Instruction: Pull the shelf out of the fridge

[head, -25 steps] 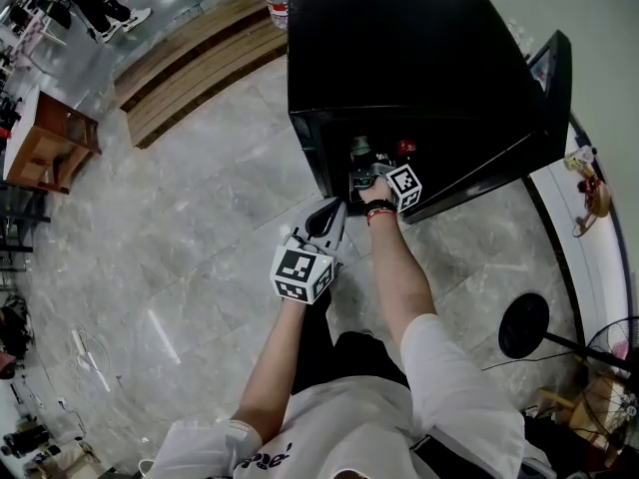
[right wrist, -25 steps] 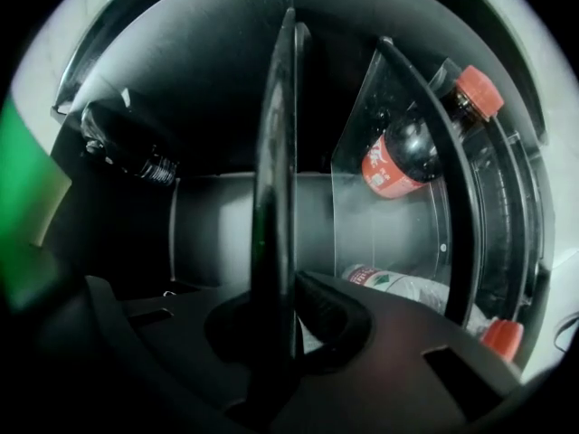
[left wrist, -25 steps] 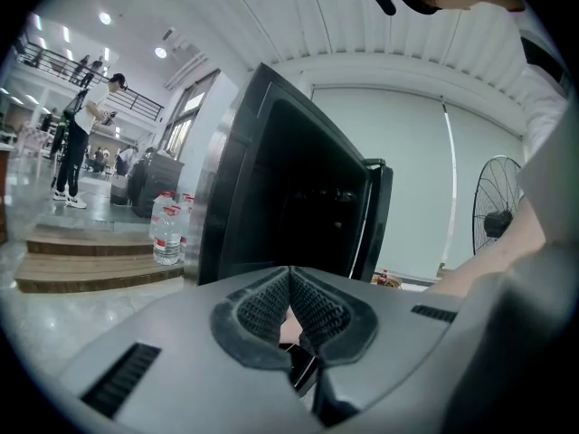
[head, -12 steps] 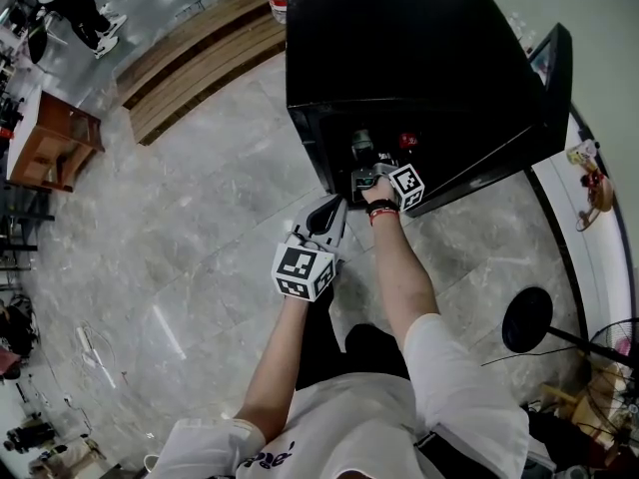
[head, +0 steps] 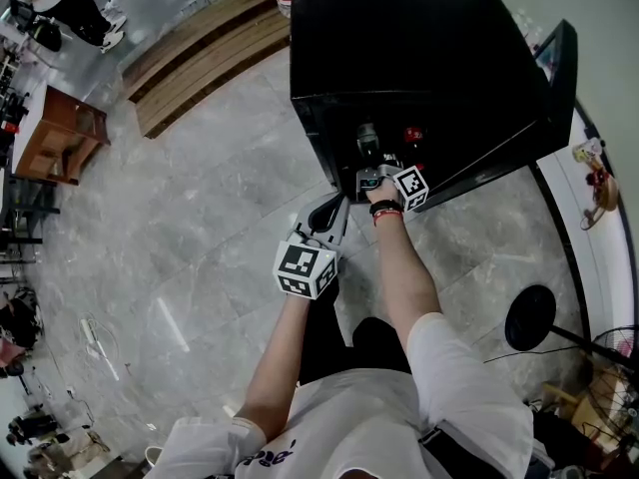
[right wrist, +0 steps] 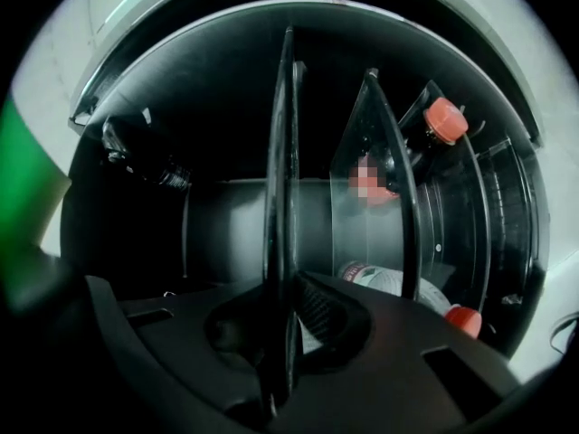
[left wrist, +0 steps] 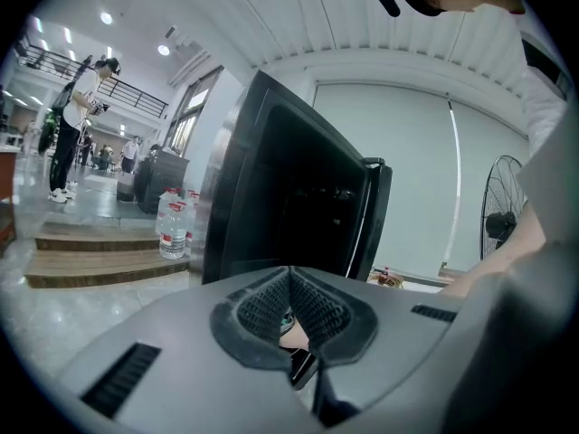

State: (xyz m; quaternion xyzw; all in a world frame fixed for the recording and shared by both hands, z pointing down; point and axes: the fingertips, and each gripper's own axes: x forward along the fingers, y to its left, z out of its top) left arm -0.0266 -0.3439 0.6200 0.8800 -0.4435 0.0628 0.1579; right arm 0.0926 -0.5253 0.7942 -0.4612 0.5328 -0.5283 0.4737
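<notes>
- The fridge (head: 419, 38) is a black cabinet standing on a grey stone floor (head: 200, 198). Its door (head: 554, 78) stands open on the person's right.
- The right gripper (right wrist: 288, 319) reaches into the fridge opening. Its fingers are drawn narrow and clamp the front edge of the shelf (right wrist: 282, 152).
- The shelf is a thin clear pane, seen edge-on in the right gripper view. It sits inside the dark cavity and runs from the fingers toward the rear wall.
- A second clear panel (right wrist: 371, 179) with a dark rim lies beside the shelf.
- Beyond that panel are an orange-capped bottle (right wrist: 443, 120) and a labelled bottle (right wrist: 398, 283) lying on its side.
- The left gripper (left wrist: 289, 283) is outside the fridge, in front of the opening and apart from the cabinet. Its fingers are pressed together with nothing held.
- Water bottles (left wrist: 172, 229) stand on a wooden step (left wrist: 90, 260) beside the fridge.
</notes>
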